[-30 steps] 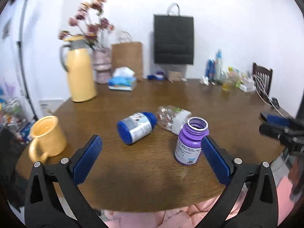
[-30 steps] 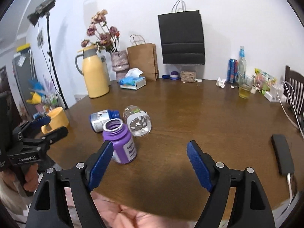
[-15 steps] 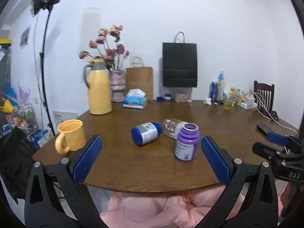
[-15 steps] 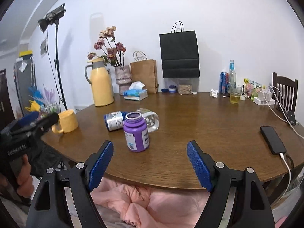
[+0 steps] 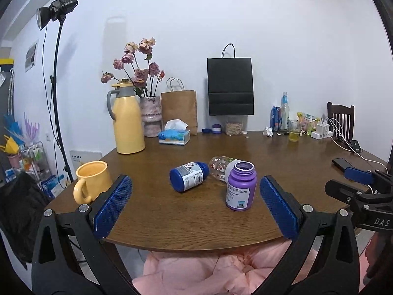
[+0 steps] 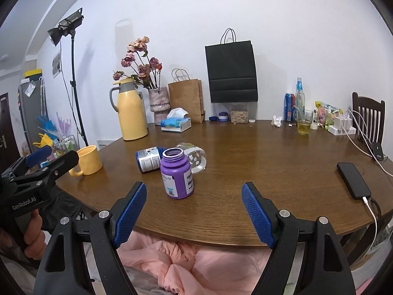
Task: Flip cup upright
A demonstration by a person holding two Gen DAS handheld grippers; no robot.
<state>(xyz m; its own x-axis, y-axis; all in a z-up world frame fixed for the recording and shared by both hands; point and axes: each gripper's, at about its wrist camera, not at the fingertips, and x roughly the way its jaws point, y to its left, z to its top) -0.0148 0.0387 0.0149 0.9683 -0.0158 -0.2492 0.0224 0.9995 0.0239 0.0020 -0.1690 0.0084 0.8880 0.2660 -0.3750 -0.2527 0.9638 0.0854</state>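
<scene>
Both hand-held grippers, left [image 5: 195, 206] and right [image 6: 194, 215], gape empty, now drawn back off the round brown wooden worktop [image 6: 258, 172]; open purple plastic bottle [image 6: 176, 173] stands upright near its front edge, white wall behind.

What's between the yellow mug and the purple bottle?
The blue bottle, lying on its side, sits between the mug and the purple bottle; clearest in the left wrist view.

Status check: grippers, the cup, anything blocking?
Left gripper open, empty; right gripper open, empty, both off the table edge. Yellow ceramic mug upright, untouched. Open purple plastic bottle upright; blue capped bottle and clear patterned bottle on their sides behind it.
</scene>
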